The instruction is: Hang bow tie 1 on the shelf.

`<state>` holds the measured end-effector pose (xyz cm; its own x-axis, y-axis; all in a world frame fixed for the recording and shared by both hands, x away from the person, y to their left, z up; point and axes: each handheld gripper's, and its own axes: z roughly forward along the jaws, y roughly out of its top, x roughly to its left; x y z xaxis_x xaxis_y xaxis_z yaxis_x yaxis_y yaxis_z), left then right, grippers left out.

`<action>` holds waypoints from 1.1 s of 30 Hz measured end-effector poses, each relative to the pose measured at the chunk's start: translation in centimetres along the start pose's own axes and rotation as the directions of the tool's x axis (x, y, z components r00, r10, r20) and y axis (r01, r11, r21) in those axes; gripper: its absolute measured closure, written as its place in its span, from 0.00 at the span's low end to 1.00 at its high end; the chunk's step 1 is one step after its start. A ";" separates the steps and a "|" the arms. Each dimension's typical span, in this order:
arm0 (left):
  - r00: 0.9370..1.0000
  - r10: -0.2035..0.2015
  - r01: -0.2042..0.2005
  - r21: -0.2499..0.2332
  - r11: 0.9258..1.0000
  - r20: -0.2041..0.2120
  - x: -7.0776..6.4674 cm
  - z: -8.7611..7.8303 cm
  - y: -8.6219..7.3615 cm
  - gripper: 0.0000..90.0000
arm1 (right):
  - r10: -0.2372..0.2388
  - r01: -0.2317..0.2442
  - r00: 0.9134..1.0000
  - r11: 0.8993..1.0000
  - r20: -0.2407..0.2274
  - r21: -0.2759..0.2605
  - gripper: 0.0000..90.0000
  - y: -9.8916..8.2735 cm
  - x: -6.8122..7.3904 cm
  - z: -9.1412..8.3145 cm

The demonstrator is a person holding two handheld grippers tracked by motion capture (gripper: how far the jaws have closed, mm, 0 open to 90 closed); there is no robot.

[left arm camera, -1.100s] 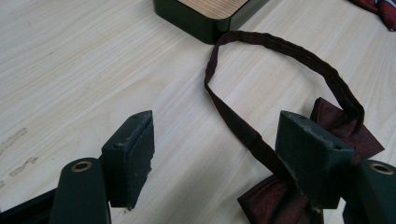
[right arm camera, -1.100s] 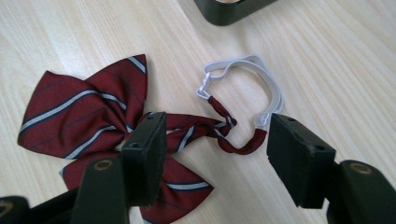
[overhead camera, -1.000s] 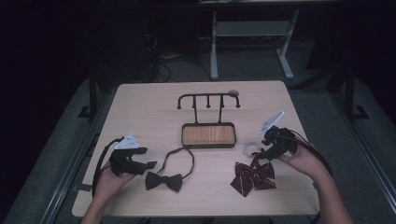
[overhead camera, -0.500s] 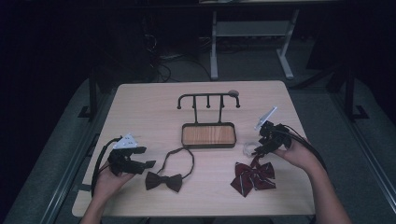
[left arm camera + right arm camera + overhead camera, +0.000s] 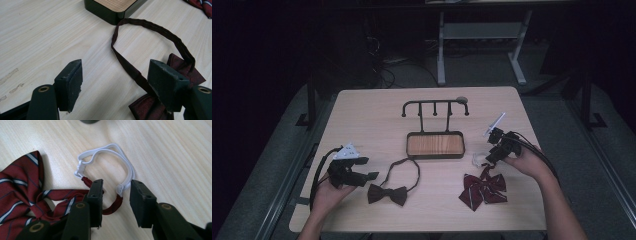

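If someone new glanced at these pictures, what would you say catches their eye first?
Probably the striped maroon bow tie near the table's front right, with the right gripper open around its white elastic loop. Next, the black hook rack with wooden tray at centre, and the dark bow tie beside the left gripper.

No readable text, labels, brands or nos. anywhere. The wooden tray (image 5: pixel 434 145), dark bow tie (image 5: pixel 387 194) and striped bow tie (image 5: pixel 483 189) carry no lettering, and the table (image 5: pixel 377 120) top is plain. Faint pale marks on the table in the left gripper view look like scuffs, prob. not print.
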<state>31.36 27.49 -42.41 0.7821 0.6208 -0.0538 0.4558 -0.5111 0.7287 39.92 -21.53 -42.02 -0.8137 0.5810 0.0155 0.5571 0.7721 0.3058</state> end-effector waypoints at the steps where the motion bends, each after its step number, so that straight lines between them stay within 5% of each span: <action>1: 1.000 0.000 0.000 0.000 1.000 0.001 0.0 0.0 0.0 0.31 | 0.001 -0.001 1.000 1.000 -0.001 0.001 0.70 0.0 -0.1 0.1; 33: 1.000 -0.008 0.008 -0.003 1.000 -0.002 0.0 0.1 0.0 0.31 | 0.036 -0.037 0.999 0.994 0.013 0.098 0.88 0.1 -1.0 2.0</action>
<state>31.39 27.49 -42.47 0.7774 0.6262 -0.0586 0.4612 -0.5042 0.7301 41.09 -21.50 -43.93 -0.7909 0.6117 0.0146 0.6006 0.7715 0.2099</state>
